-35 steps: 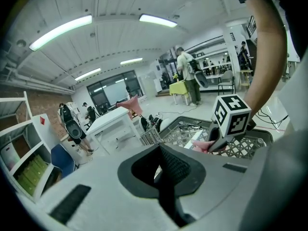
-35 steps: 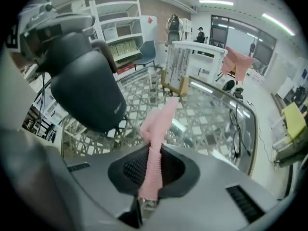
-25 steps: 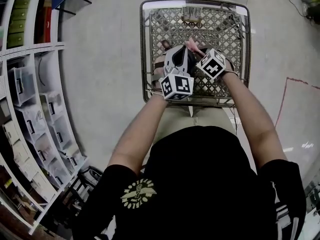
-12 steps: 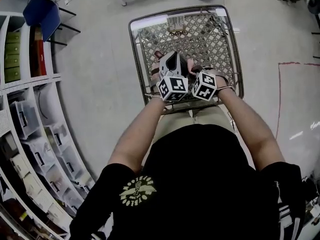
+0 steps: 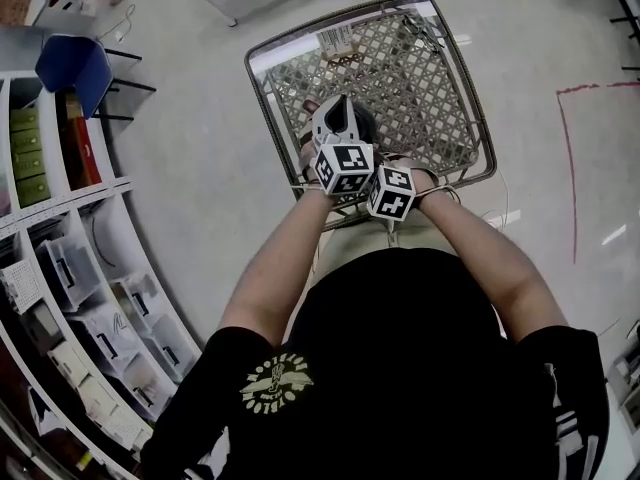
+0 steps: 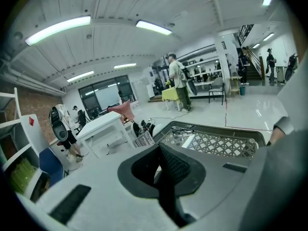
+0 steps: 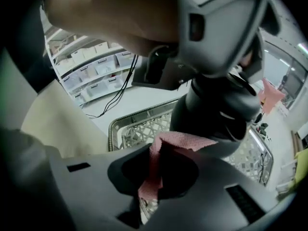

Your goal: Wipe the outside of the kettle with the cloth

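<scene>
The dark, round kettle (image 7: 219, 105) sits over the wire basket's (image 5: 420, 78) near edge. The right gripper (image 7: 156, 162) pinches the pink cloth (image 7: 185, 141) against it. The left gripper (image 6: 163, 160) is closed.

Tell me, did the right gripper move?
Yes. The right gripper pulled back from the middle of the mesh table to its near edge.

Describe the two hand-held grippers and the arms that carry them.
The left hand-held gripper and right hand-held gripper have grey moulded bodies with a dark recess round black jaws. Each carries a white cube with black square markers: left cube, right cube. The person wears a black short-sleeved T-shirt with a pale yellow emblem; the forearms are bare.
</scene>
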